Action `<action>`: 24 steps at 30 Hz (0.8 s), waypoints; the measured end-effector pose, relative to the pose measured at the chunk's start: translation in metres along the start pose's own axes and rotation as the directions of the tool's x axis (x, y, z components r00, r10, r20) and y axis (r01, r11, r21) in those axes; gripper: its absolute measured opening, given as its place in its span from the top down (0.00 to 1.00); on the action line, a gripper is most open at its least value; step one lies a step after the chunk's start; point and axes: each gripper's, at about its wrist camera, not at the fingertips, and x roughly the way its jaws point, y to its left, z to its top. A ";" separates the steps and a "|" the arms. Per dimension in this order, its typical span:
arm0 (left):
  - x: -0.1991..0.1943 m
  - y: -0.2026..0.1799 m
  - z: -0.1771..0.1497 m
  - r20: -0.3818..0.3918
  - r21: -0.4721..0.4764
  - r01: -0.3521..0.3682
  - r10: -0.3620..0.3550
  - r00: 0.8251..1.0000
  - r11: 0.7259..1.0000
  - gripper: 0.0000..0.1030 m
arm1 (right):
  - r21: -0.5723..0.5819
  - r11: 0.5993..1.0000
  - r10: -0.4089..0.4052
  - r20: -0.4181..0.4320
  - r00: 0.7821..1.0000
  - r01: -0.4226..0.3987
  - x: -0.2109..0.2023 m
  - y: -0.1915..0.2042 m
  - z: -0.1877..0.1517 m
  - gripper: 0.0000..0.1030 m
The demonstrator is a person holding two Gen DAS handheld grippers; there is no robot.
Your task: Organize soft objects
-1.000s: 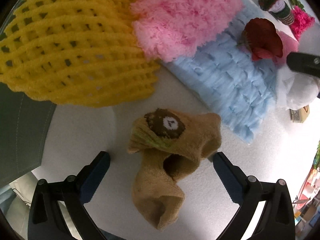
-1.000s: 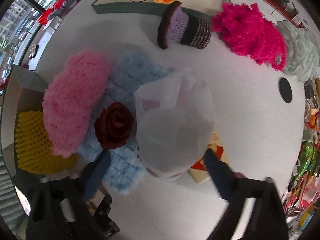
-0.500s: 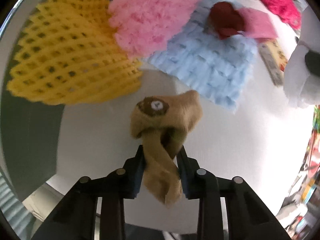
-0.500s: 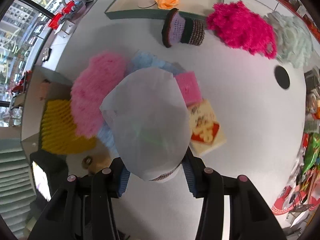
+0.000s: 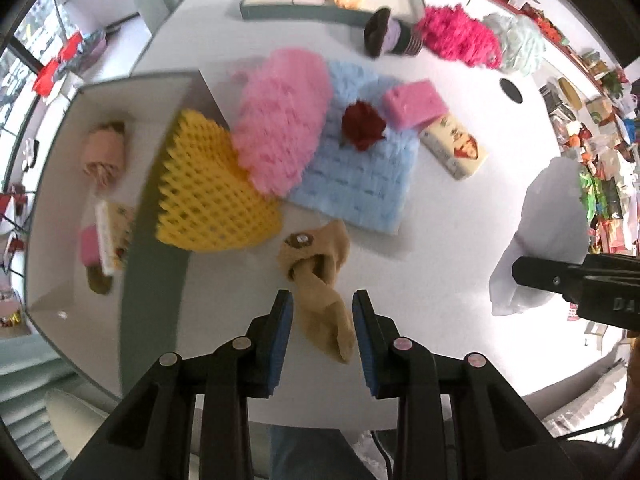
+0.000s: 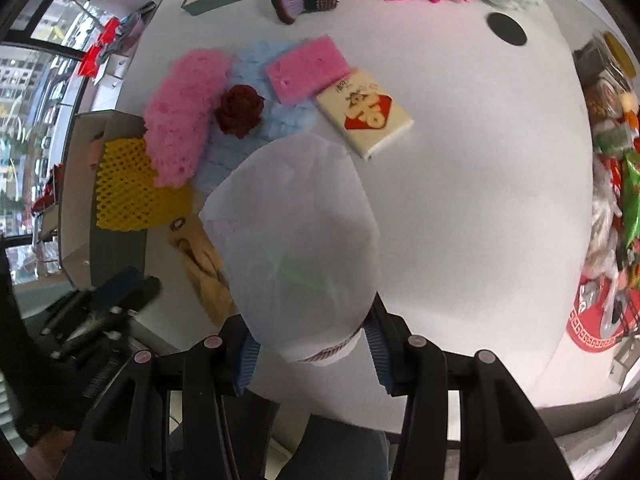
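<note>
My left gripper (image 5: 322,320) is shut on a tan bear sock (image 5: 320,276) and holds it above the white table (image 5: 440,220); the sock also shows in the right wrist view (image 6: 202,268). My right gripper (image 6: 312,350) is shut on a white bag (image 6: 296,248) and holds it lifted; the bag also shows in the left wrist view (image 5: 548,236). On the table lie a yellow foam net (image 5: 204,192), a pink fluffy cloth (image 5: 284,116), a blue cloth (image 5: 360,164), a dark red rose (image 5: 362,126) and a pink sponge (image 5: 414,102).
A grey-rimmed tray (image 5: 156,240) at left holds small items. A second tray (image 5: 332,4) at the back holds an orange flower. A knitted hat (image 5: 390,38), magenta fluff (image 5: 460,40), a pale green pouf (image 5: 520,44) and a tissue pack (image 5: 454,148) lie around.
The left gripper closed on the sock and lifted it up and back. The right gripper closed on the white bag and lifted it, uncovering the sponge and tissue pack.
</note>
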 end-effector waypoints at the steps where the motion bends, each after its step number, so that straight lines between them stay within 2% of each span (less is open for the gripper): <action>1: -0.003 0.001 -0.004 0.011 0.007 -0.004 0.004 1.000 1.000 0.68 | -0.001 1.000 0.000 0.004 1.000 0.000 -0.002 0.001 -0.001 0.51; 4: -0.018 0.001 -0.011 0.040 0.027 -0.014 0.013 0.999 1.000 0.68 | -0.009 1.000 0.005 0.021 1.000 -0.005 -0.005 0.015 0.001 0.51; 12: -0.049 0.015 -0.001 0.131 0.098 -0.040 0.027 0.991 0.994 0.68 | 0.004 0.999 0.047 0.074 0.996 -0.048 -0.021 0.034 0.004 0.51; 20: -0.055 0.038 0.007 0.152 0.150 -0.024 0.001 0.988 0.988 0.68 | 0.075 0.996 0.047 0.114 0.992 -0.056 -0.021 0.046 0.001 0.51; 24: -0.053 0.050 0.007 0.146 0.181 0.006 -0.033 0.989 0.983 0.68 | 0.124 0.991 0.033 0.125 0.992 -0.048 -0.018 0.051 -0.008 0.51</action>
